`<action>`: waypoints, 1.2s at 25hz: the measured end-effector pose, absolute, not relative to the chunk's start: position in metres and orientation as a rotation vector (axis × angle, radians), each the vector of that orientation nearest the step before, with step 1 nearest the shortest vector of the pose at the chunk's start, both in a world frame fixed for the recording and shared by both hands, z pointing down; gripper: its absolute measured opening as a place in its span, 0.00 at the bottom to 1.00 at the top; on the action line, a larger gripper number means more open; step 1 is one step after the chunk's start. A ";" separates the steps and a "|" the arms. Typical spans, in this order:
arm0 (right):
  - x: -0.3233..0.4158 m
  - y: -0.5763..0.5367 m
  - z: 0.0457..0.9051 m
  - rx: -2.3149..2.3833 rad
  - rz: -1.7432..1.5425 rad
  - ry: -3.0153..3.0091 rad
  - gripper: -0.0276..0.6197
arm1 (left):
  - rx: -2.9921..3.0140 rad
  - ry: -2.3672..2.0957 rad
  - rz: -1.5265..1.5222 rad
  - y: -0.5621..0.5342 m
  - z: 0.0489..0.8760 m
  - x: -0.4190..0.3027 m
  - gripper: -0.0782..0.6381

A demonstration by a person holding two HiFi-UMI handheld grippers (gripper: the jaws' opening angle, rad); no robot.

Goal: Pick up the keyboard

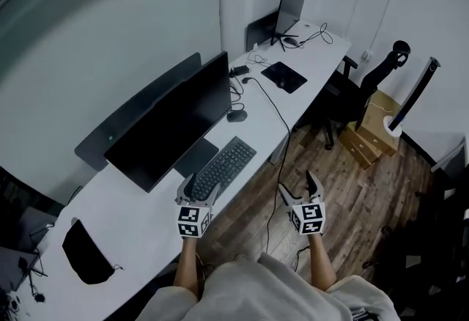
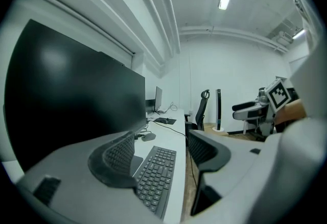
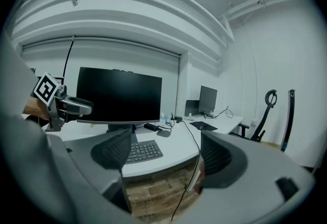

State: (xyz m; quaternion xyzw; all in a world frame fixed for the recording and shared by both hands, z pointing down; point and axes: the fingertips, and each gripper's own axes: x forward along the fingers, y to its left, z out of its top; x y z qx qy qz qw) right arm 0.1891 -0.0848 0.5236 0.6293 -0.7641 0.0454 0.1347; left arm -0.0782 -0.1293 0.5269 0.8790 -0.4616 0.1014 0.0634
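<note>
Left gripper (image 1: 199, 192), jaws apart, hovers over the black keyboard (image 1: 227, 164) near end

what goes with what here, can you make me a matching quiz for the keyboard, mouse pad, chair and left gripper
1 keyboard
2 mouse pad
3 chair
4 left gripper

a on the floor
b jaws apart, empty
c far end of the desk
d in front of the big monitor

Pairs: 1-d, 2-c, 3-a, 4-b
</note>
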 end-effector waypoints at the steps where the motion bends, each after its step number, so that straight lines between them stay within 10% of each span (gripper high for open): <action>1: 0.189 -0.090 0.525 1.827 0.130 -2.211 0.69 | 2.659 -1.391 0.305 -0.136 0.527 -0.078 0.54; 30: 0.226 -0.201 0.559 1.815 0.197 -2.194 0.68 | 2.647 -1.361 0.351 -0.252 0.553 -0.035 0.54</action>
